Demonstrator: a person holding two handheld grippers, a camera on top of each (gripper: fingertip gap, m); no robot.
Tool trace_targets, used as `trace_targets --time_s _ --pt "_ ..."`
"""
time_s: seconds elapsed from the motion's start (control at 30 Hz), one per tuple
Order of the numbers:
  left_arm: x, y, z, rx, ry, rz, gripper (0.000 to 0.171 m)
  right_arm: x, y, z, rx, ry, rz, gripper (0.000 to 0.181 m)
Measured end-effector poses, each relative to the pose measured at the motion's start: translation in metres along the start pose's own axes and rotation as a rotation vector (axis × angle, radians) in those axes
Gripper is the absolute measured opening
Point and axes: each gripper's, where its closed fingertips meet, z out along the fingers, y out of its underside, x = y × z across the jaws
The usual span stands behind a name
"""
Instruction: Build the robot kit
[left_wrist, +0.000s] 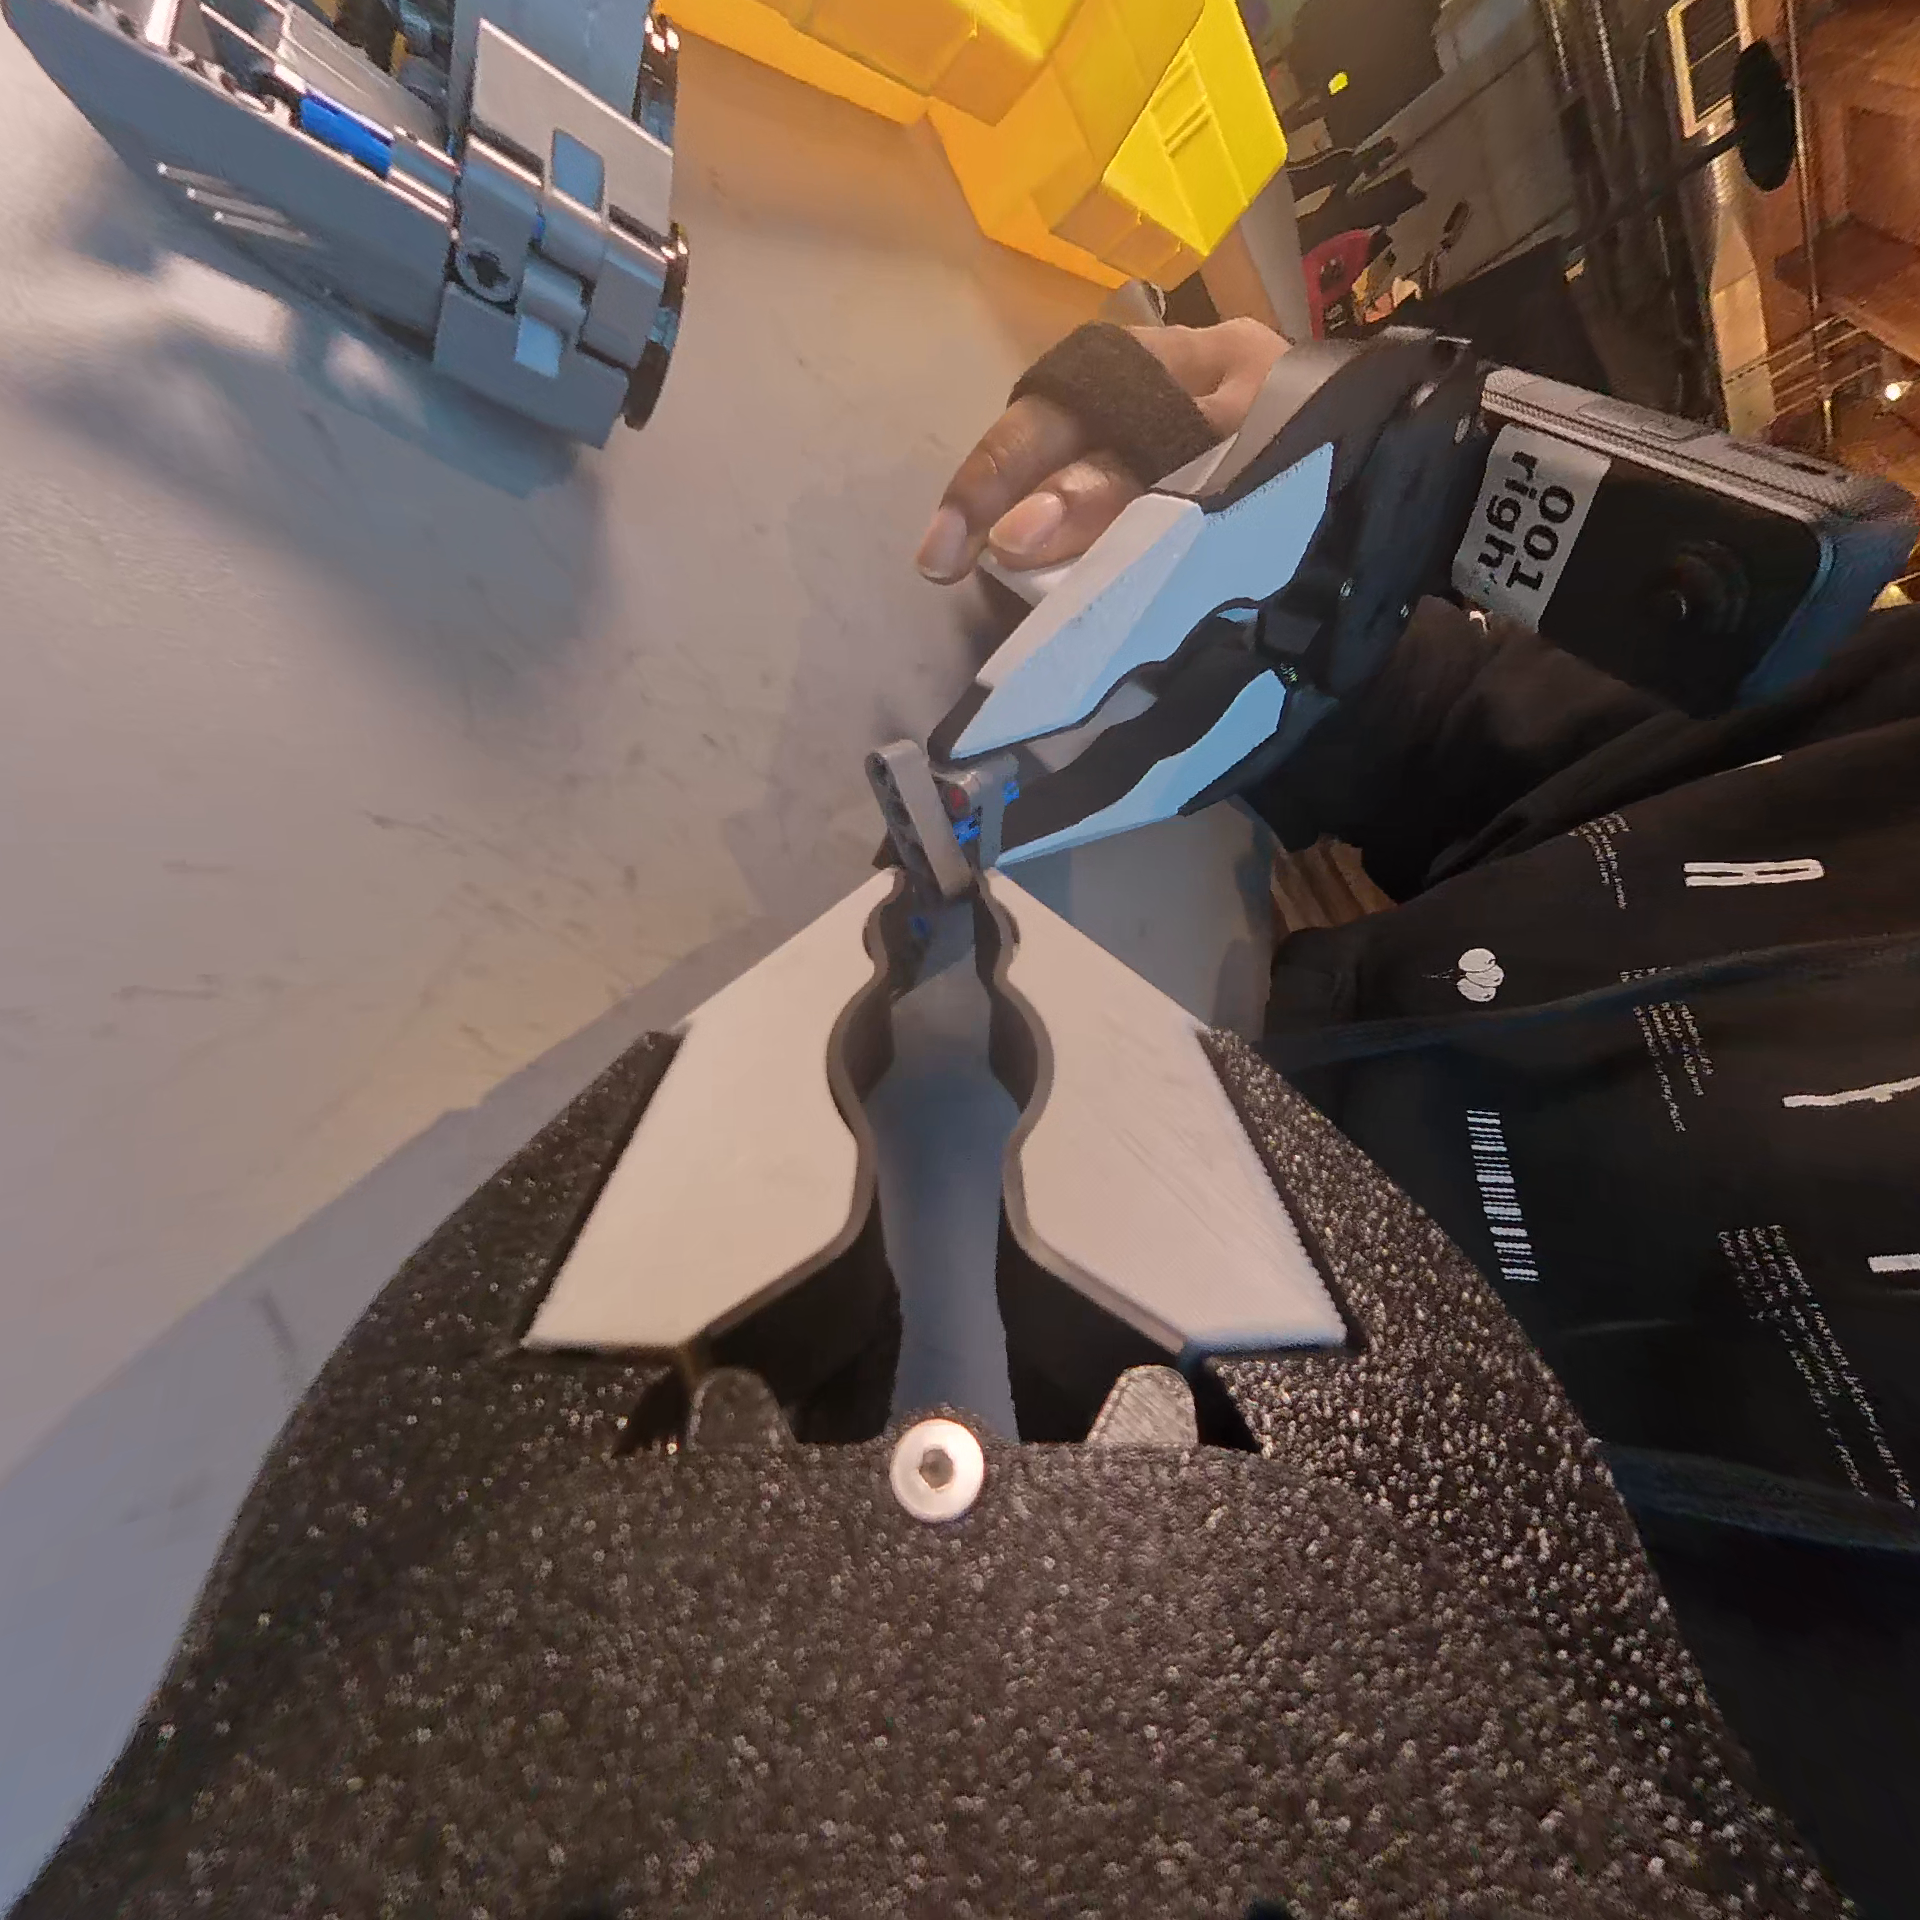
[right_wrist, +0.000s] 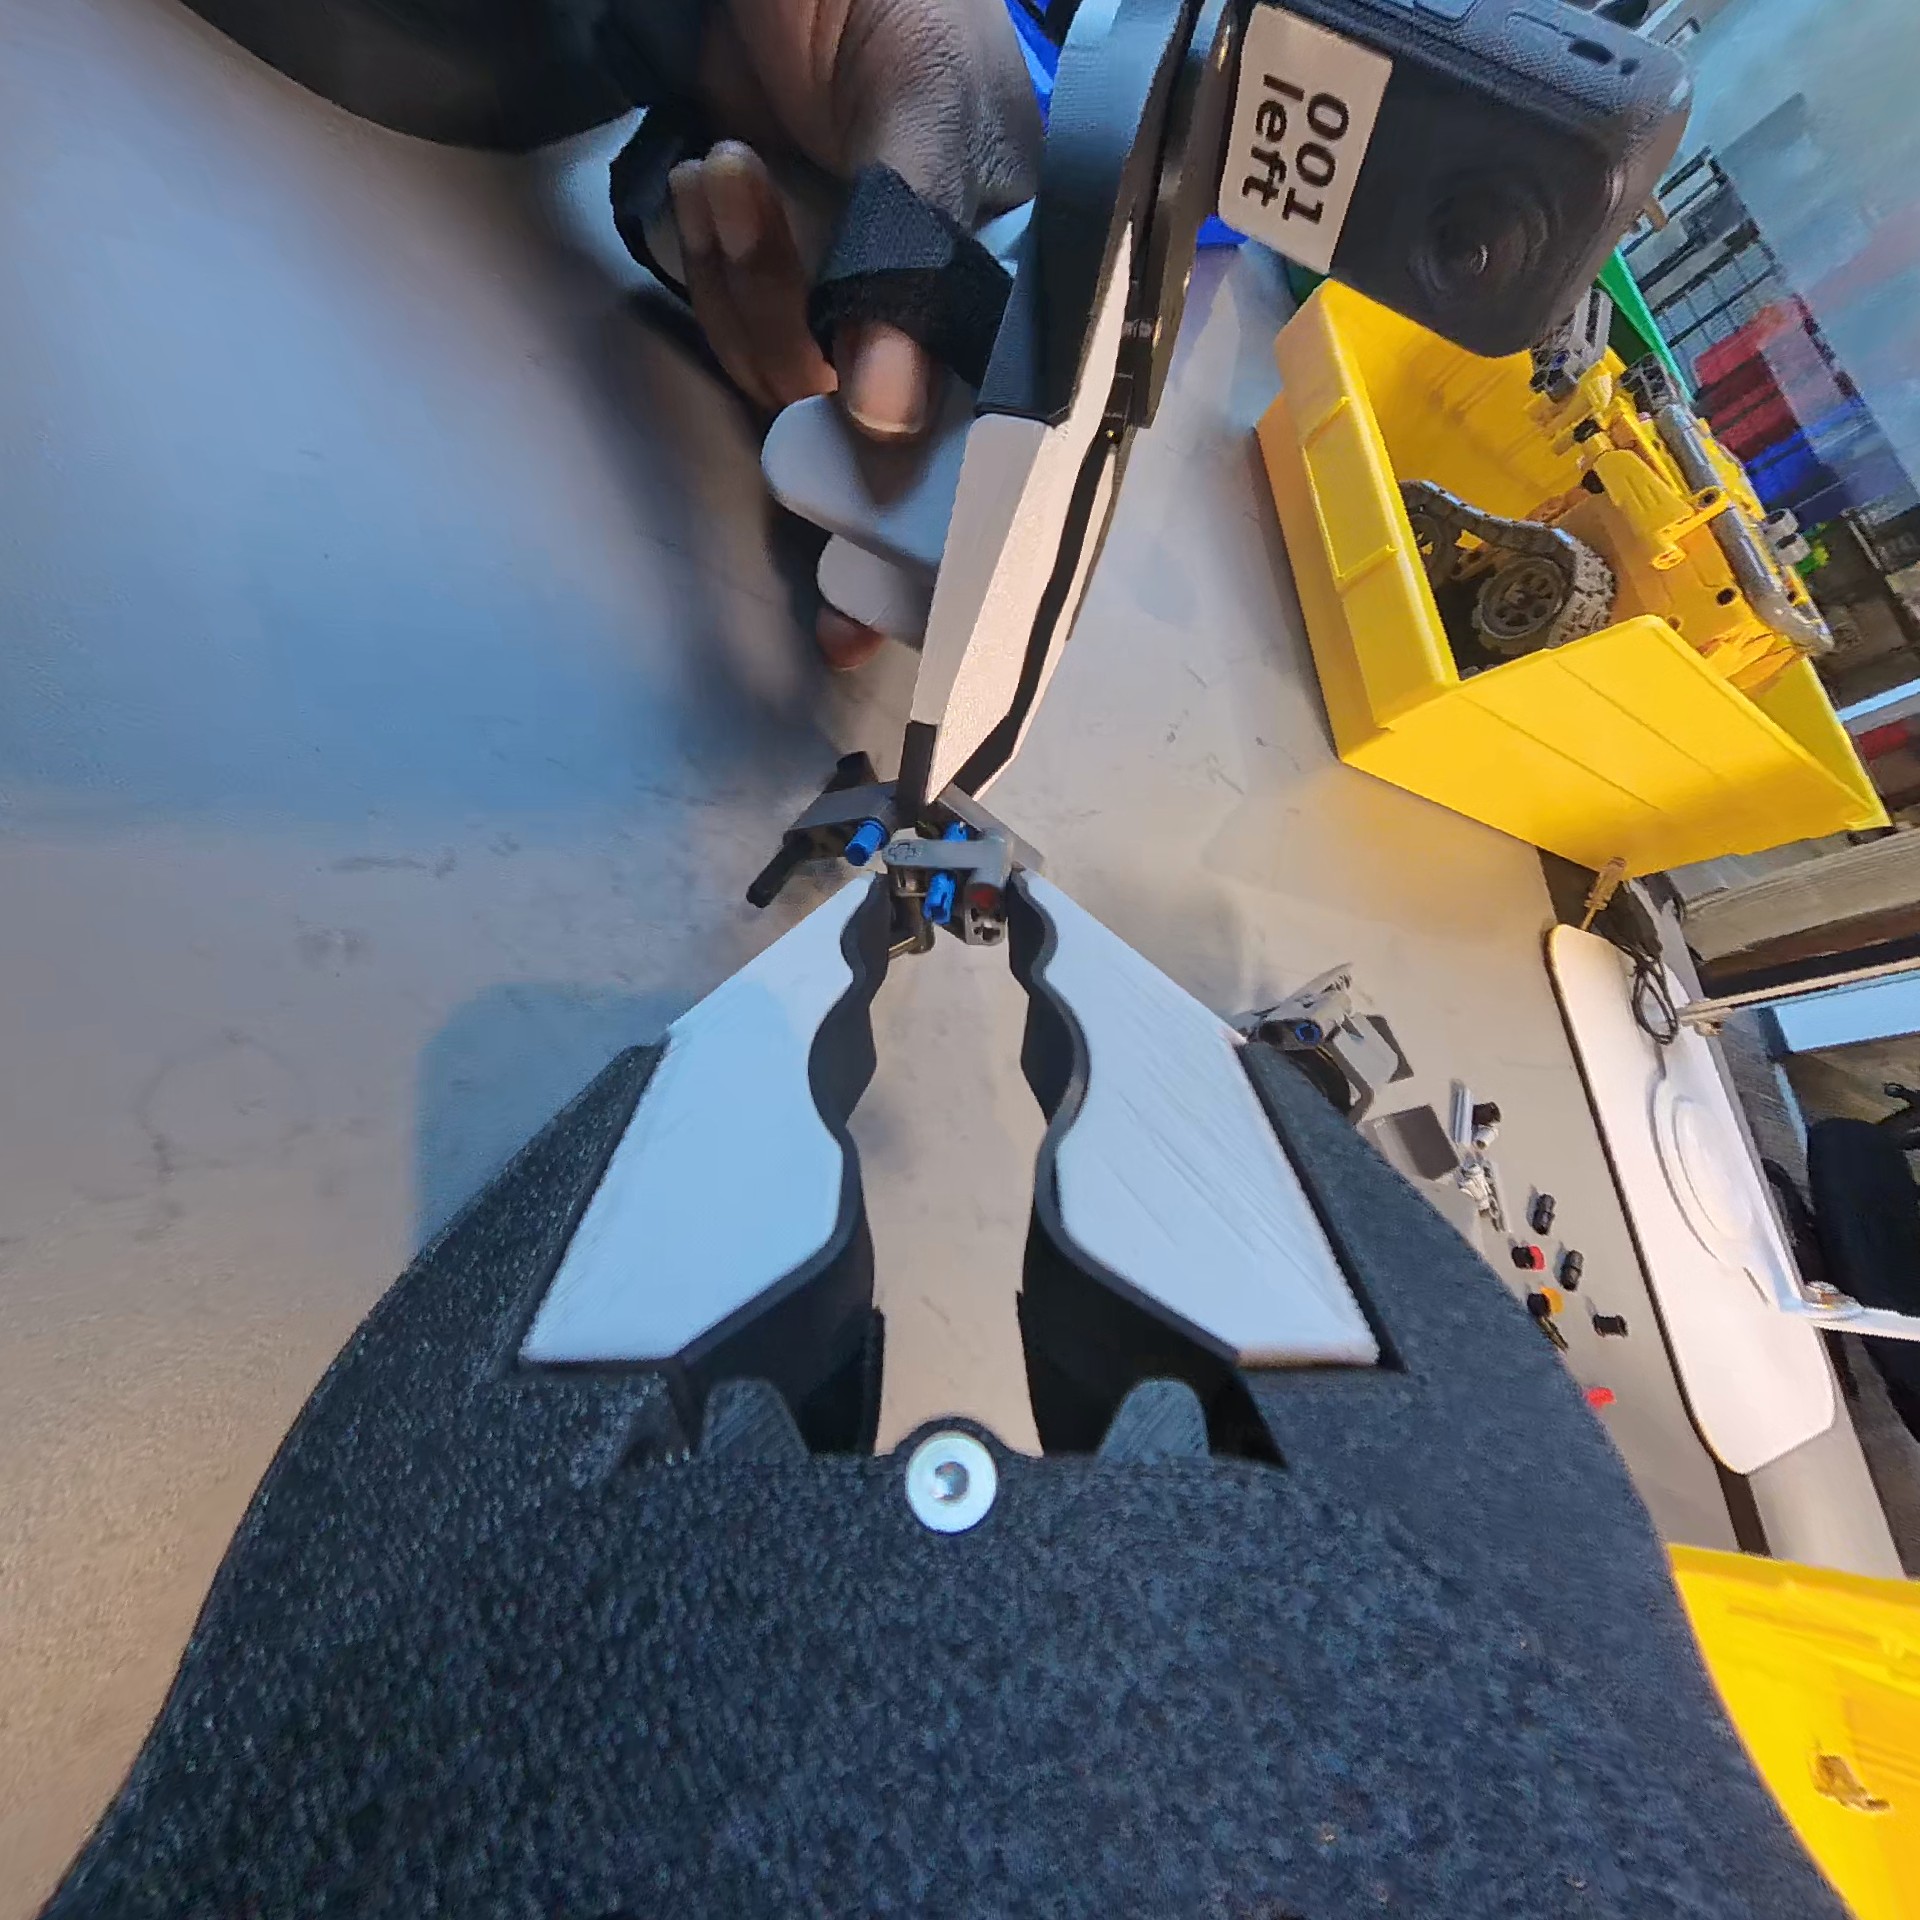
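Two hand-held tongs meet tip to tip above a pale grey counter (left_wrist: 312, 779), sharing one small assembly of building-toy parts. That assembly is the landmark for everything below.

The left tongs (left_wrist: 935, 883) are clenched on a grey perforated beam (left_wrist: 914, 821), which stands up out of their tips. The right tongs (right_wrist: 940, 904) are clenched on a short grey connector block (right_wrist: 956, 868) carrying blue pins and a red dot. The two pieces touch, held off the counter surface. From the right wrist view, a blue pin (right_wrist: 860, 840) juts out just left of the junction. Whether the beam and block are fully seated together cannot be told.

Beyond the assembly, seen from the left wrist, lies a larger grey brick-built model (left_wrist: 499, 208), well apart. To the right of the assembly, seen from the right wrist, a yellow bin (right_wrist: 1558, 727) holds a yellow tracked vehicle model (right_wrist: 1538, 582). Nearer than the bin, small loose pins and connectors (right_wrist: 1538, 1247) are scattered beside a white tray (right_wrist: 1714, 1299).

Risks, as a judgement: both grips are only at the fingertips, so a twist could pop a piece free. It would likely drop to the counter and roll. Pressing off-axis could jam or shed a pin.
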Motion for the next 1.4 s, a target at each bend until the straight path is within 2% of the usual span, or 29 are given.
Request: trace_targets --time_s 0.13,0.3,0.5,0.57,0.8,0.9,1.07,1.23,1.4 --pt "0.001 -0.001 -0.001 0.008 0.017 -0.022 0.01 0.002 0.0 0.001 -0.008 0.017 -0.007 0.021" --pt "-0.005 -0.004 0.0 0.017 -0.07 0.012 0.01 0.005 0.007 0.005 -0.096 0.045 -0.024 0.02" --pt "-0.015 -0.007 -0.001 -0.039 -0.358 0.245 0.009 0.009 0.012 0.01 -0.201 0.087 0.019 0.02" --pt "-0.017 -0.007 -0.001 -0.049 -0.406 0.28 0.009 0.009 0.012 0.011 -0.214 0.09 0.056 0.019" --pt "-0.02 -0.009 -0.002 -0.021 -0.41 0.282 0.009 0.011 0.013 0.013 -0.219 0.116 0.132 0.019" --pt "-0.021 -0.011 -0.001 -0.027 -0.472 0.347 0.009 0.011 0.014 0.013 -0.224 0.119 0.213 0.019" --pt "-0.022 -0.015 -0.002 0.005 -0.484 0.379 0.009 0.012 0.015 0.014 -0.17 0.1 0.391 0.018" --pt "-0.019 -0.02 -0.003 0.066 -0.378 0.344 0.01 0.016 0.013 0.012 -0.094 0.035 0.521 0.019" --pt "-0.015 -0.02 -0.002 0.076 -0.303 0.302 0.014 0.017 0.015 0.011 -0.102 0.048 0.471 0.02"
